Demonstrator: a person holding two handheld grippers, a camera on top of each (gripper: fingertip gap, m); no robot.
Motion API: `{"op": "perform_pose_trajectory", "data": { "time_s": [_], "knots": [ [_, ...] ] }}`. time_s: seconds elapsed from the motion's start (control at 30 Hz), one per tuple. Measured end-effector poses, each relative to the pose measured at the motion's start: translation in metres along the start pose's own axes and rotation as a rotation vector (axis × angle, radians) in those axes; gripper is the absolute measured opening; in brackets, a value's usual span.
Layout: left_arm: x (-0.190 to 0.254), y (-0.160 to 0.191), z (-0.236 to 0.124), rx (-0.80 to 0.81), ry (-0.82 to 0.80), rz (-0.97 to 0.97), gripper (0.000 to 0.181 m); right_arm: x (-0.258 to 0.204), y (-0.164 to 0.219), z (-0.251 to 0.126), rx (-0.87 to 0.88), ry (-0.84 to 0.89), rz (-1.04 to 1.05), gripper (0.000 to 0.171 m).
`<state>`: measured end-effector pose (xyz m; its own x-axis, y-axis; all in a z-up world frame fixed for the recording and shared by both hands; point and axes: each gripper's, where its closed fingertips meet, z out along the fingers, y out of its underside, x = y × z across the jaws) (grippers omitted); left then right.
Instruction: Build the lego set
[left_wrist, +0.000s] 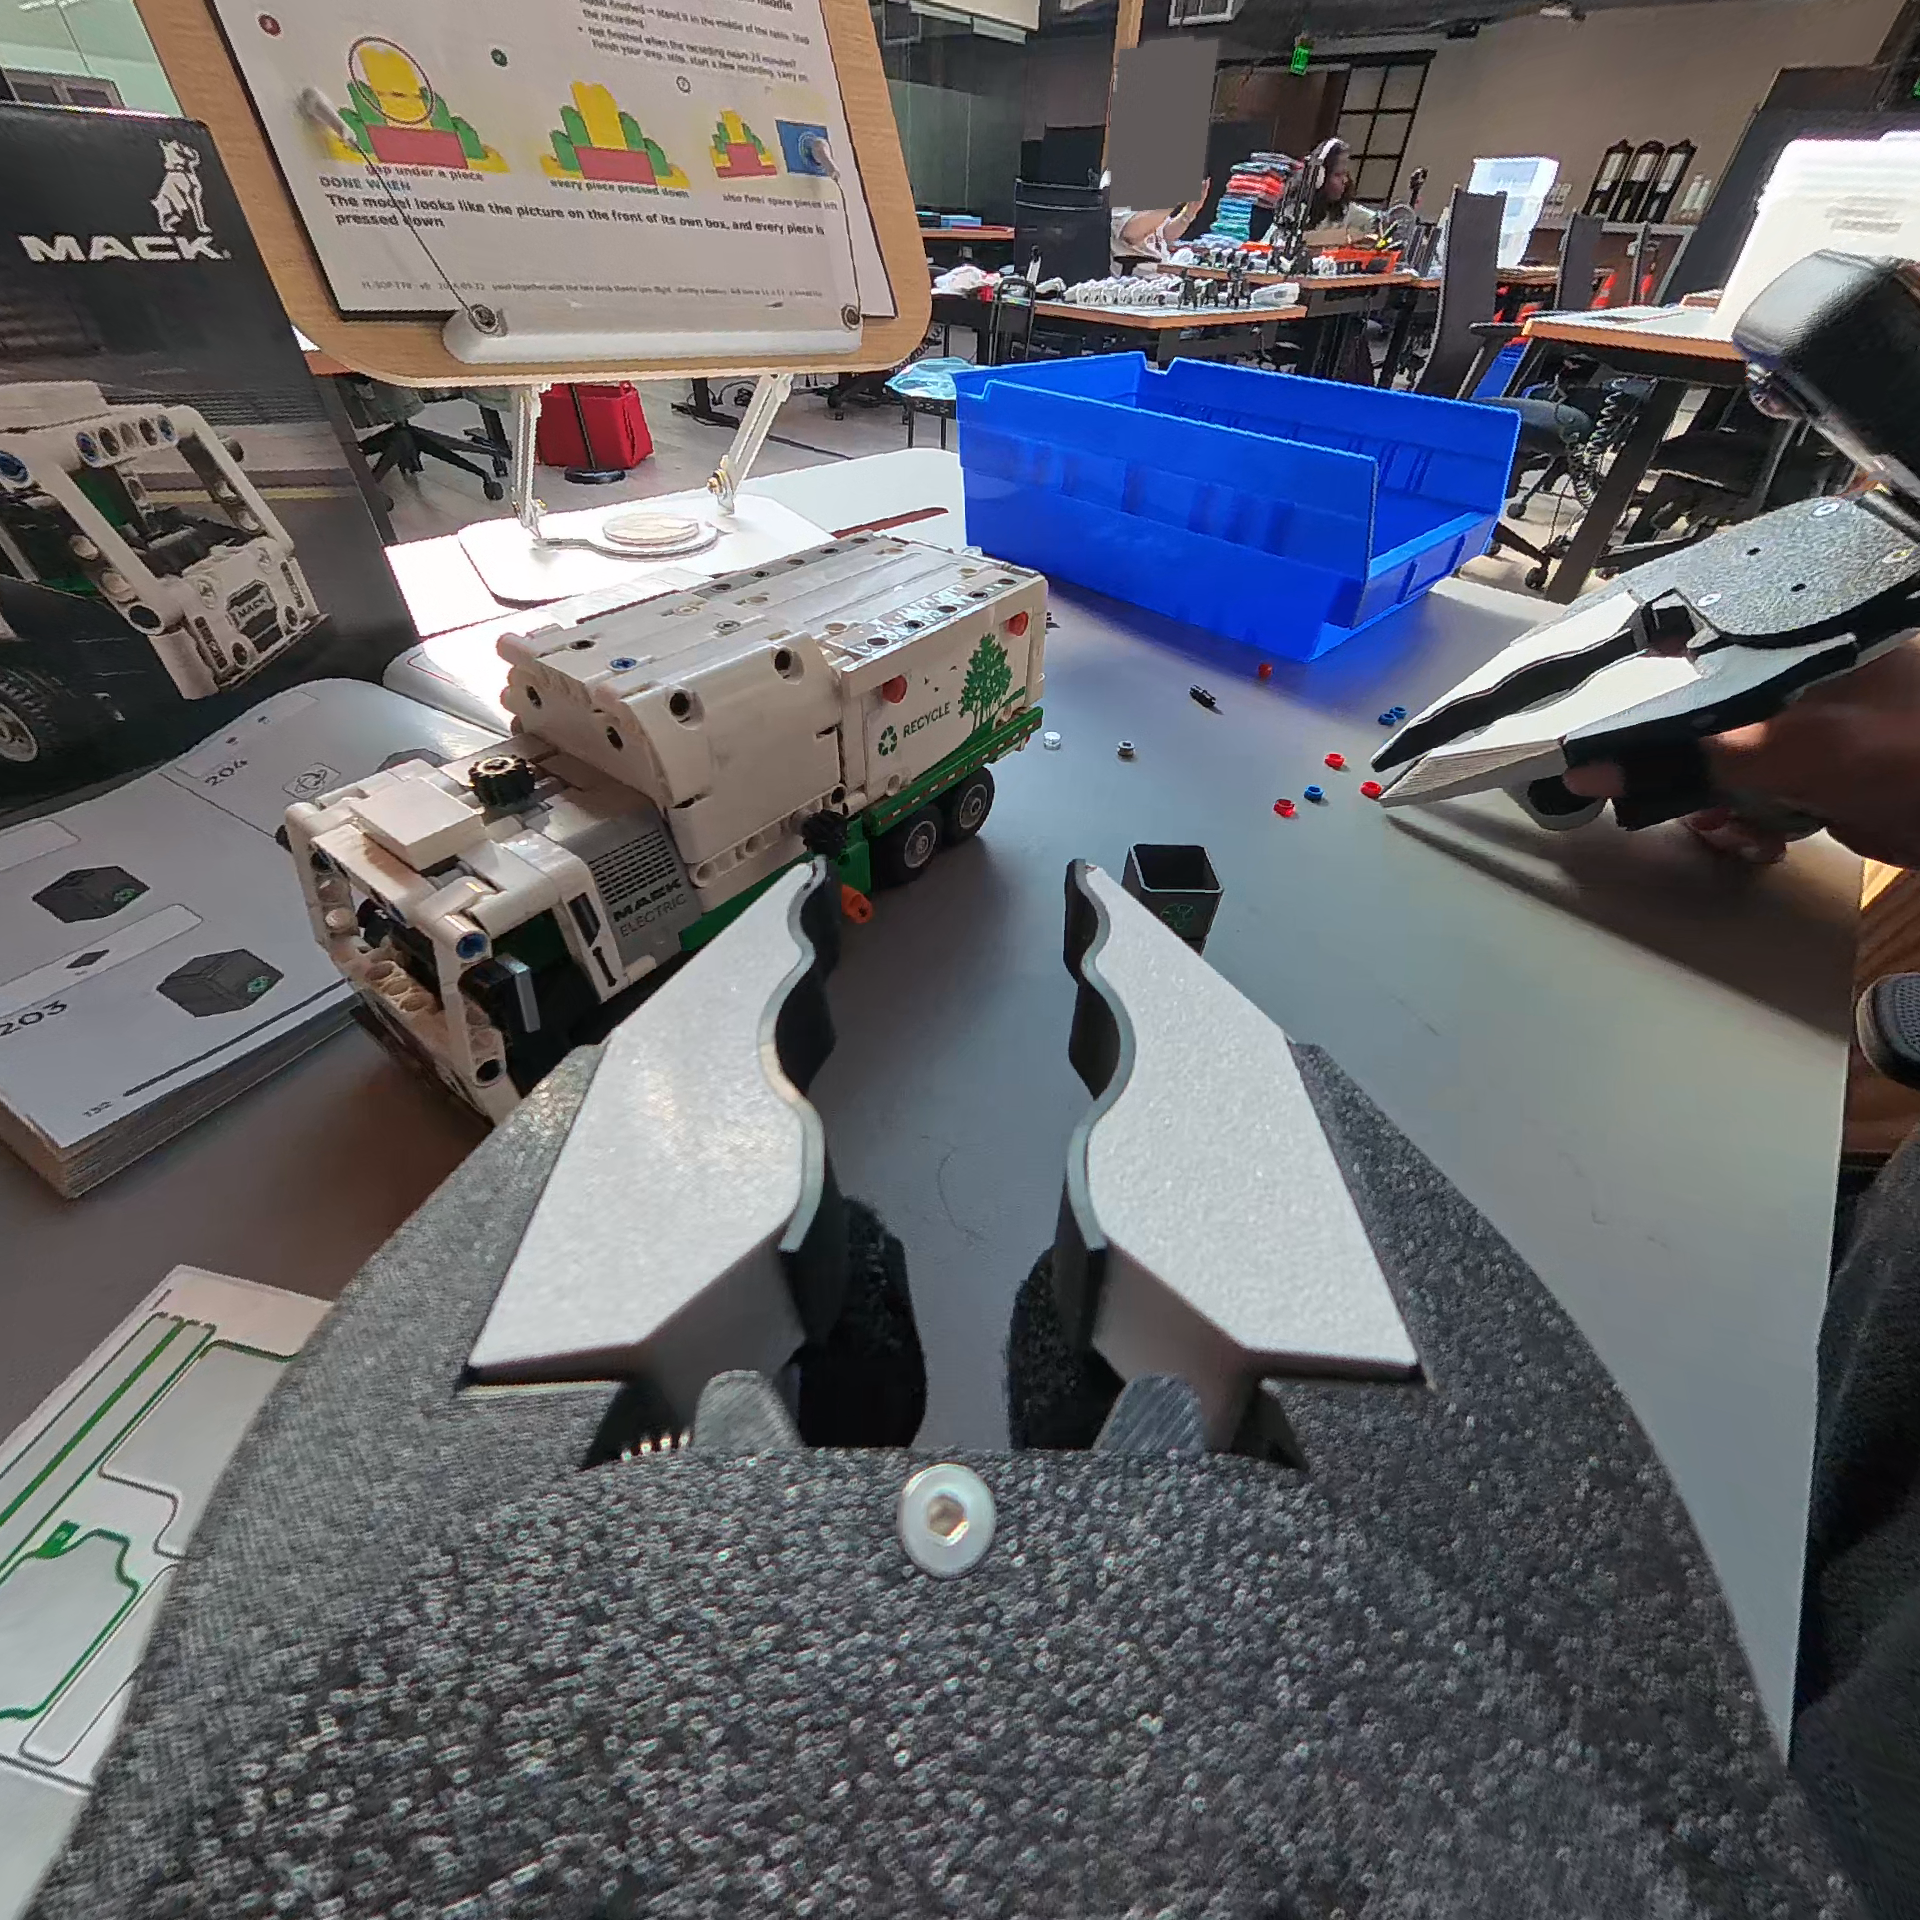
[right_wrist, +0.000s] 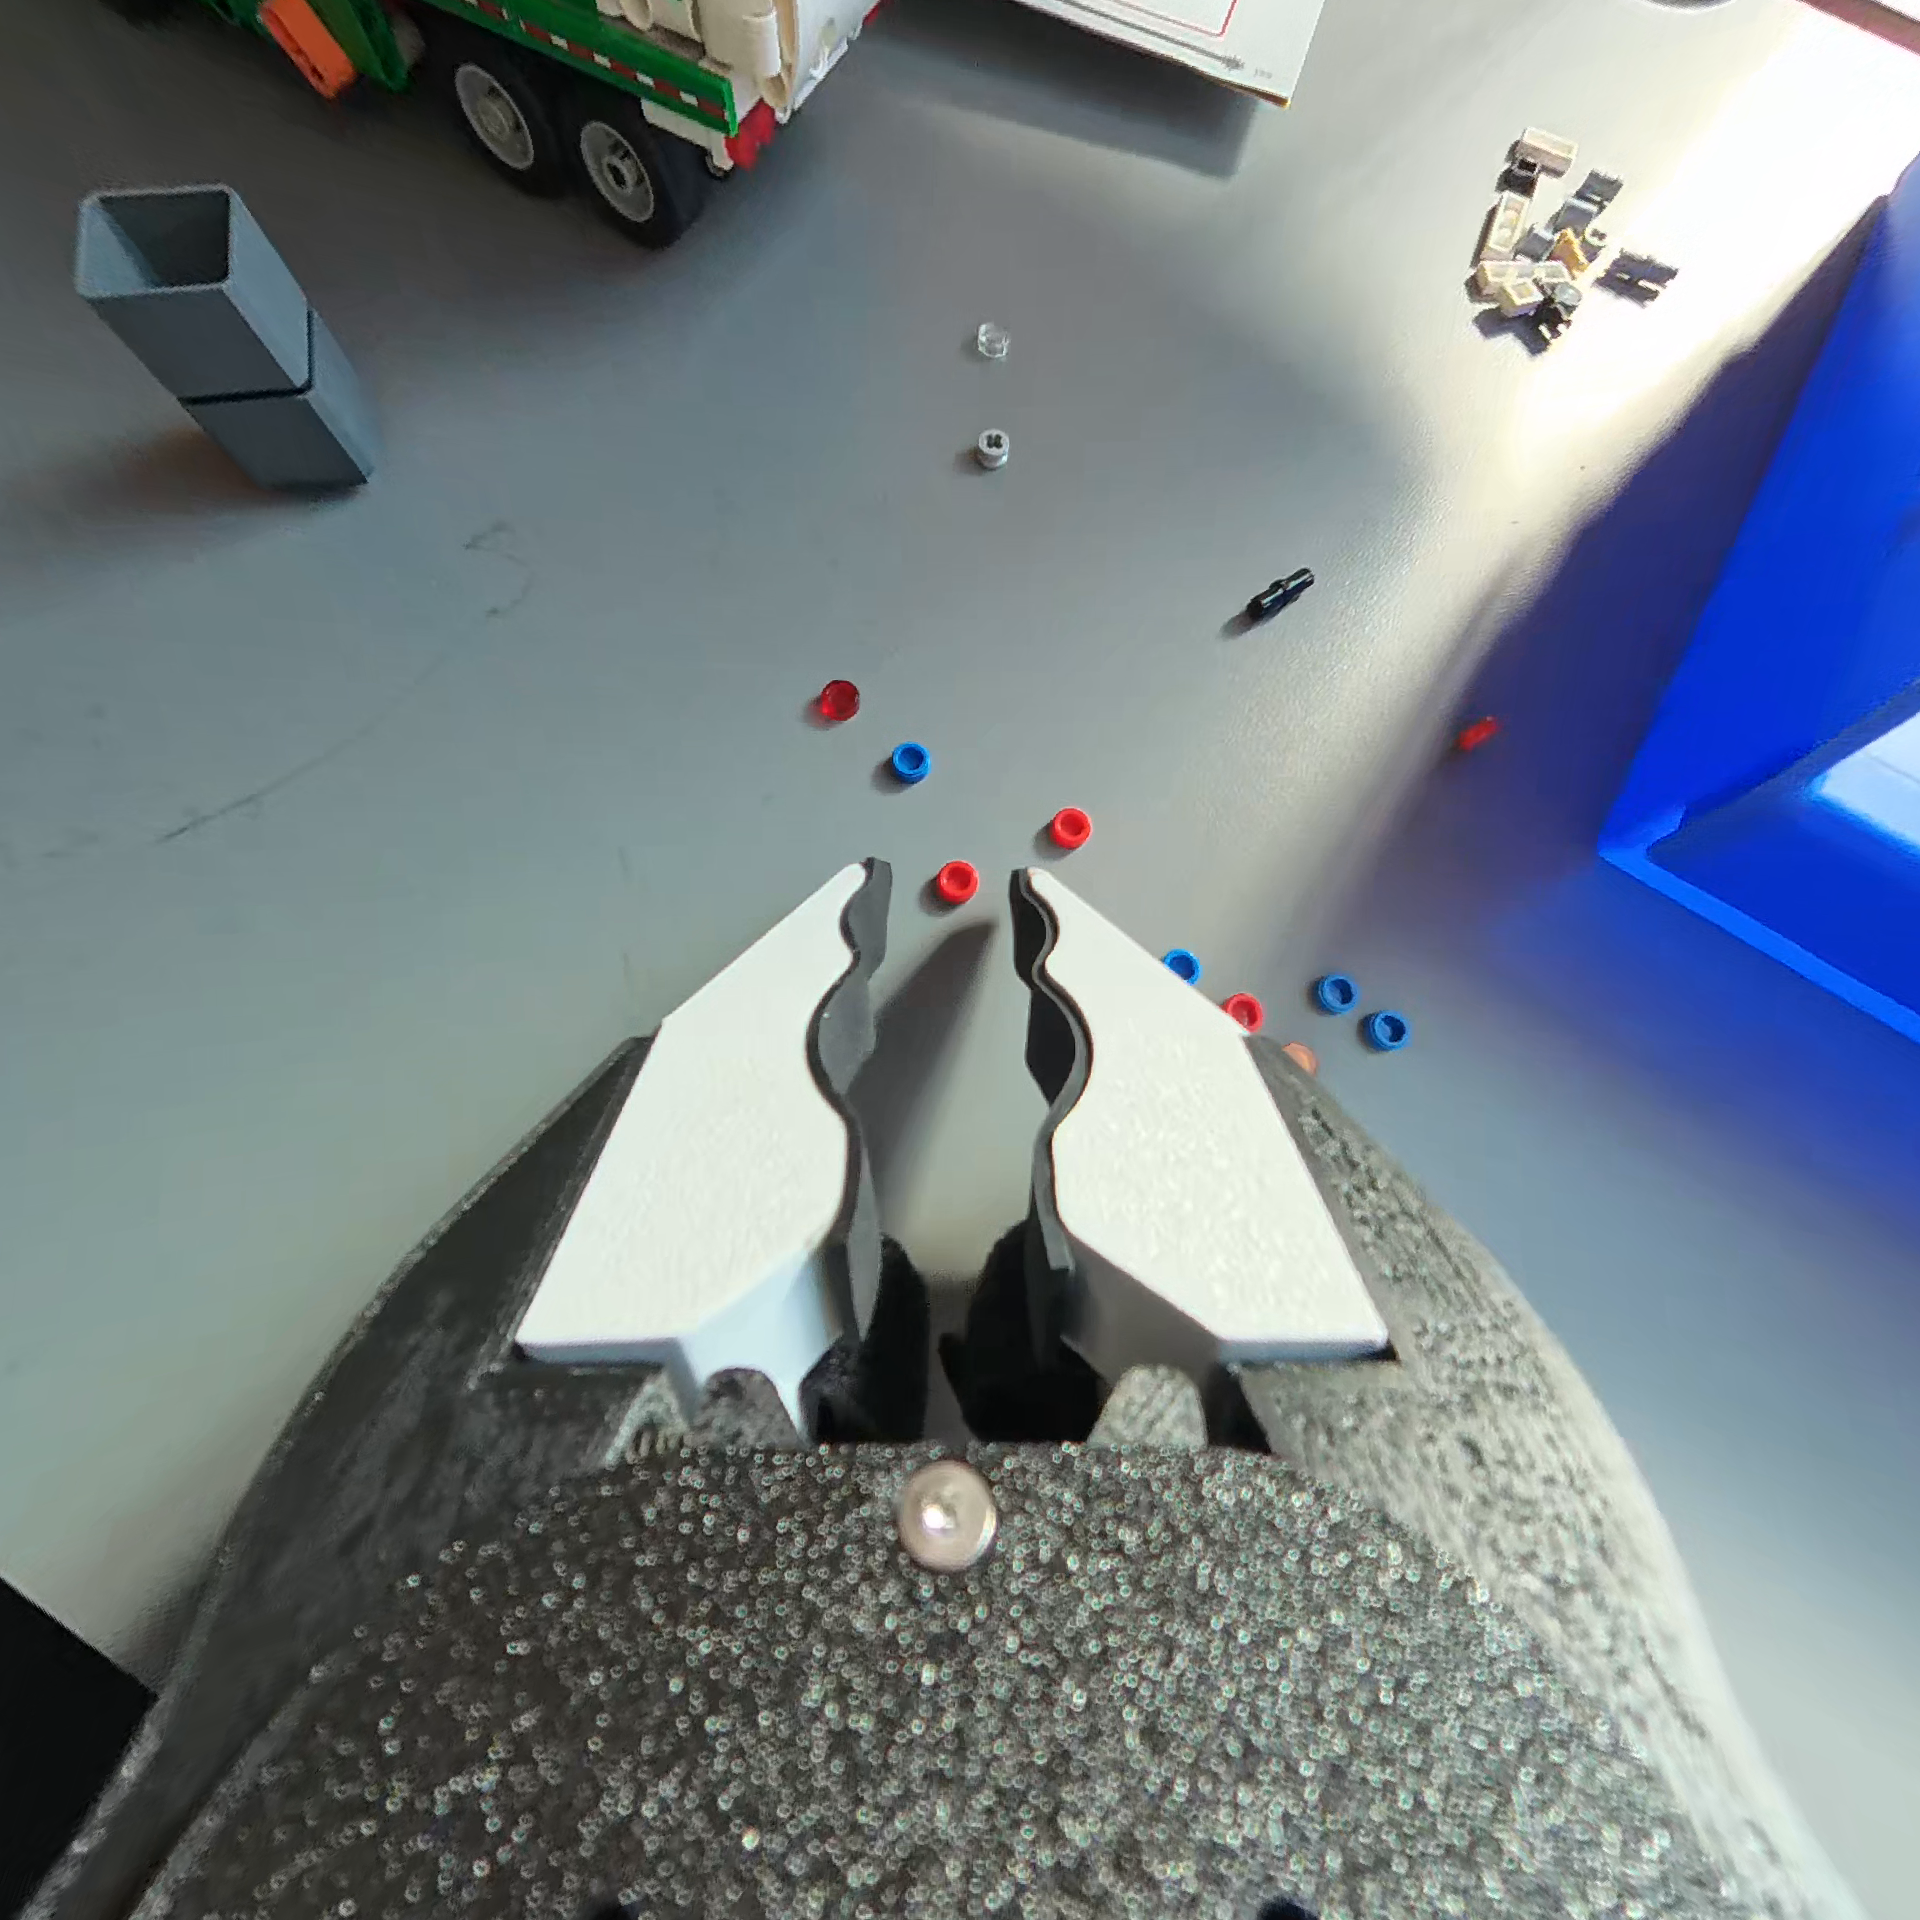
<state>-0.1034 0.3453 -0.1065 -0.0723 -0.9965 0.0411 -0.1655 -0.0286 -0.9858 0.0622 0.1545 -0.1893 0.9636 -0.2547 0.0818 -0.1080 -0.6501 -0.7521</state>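
A white and green lego garbage truck (left_wrist: 665, 790) stands on the grey table, cab toward me; its rear wheels show in the right wrist view (right_wrist: 582, 145). A small dark grey lego bin (left_wrist: 1172, 883) stands beside it, also in the right wrist view (right_wrist: 223, 332). My left gripper (left_wrist: 948, 883) is open and empty, between the truck and the bin. My right gripper (right_wrist: 951, 883) is open, low over the table, with a small red round stud (right_wrist: 956, 881) between its fingertips. It shows at the right of the left wrist view (left_wrist: 1387, 790). Several red and blue studs (right_wrist: 909, 762) lie around it.
A blue plastic bin (left_wrist: 1226, 499) stands at the back right. An open instruction booklet (left_wrist: 156, 935) and the set's box (left_wrist: 125, 436) are at the left. A paper stand (left_wrist: 582, 187) is behind the truck. A pile of small pieces (right_wrist: 1548, 249), a black pin (right_wrist: 1280, 592) and two grey round pieces (right_wrist: 992, 449) lie loose. My right fingertips sit around 25 cm from my left ones.
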Motion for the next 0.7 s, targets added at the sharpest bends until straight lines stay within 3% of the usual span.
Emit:
{"op": "perform_pose_trajectory", "data": {
  "time_s": [0.23,0.47,0.7],
  "knots": [
    [0.000,-0.002,-0.001,0.016,-0.003,0.004,0.041,0.000,0.002,0.004,-0.029,-0.022,0.009,0.008],
    [0.000,-0.003,-0.002,0.026,0.000,-0.002,0.040,-0.002,-0.003,0.005,-0.014,-0.021,0.008,0.006],
    [-0.002,-0.005,-0.003,0.034,0.003,-0.017,0.040,-0.098,-0.087,0.004,0.224,-0.305,-0.138,0.006]
  ]
}}
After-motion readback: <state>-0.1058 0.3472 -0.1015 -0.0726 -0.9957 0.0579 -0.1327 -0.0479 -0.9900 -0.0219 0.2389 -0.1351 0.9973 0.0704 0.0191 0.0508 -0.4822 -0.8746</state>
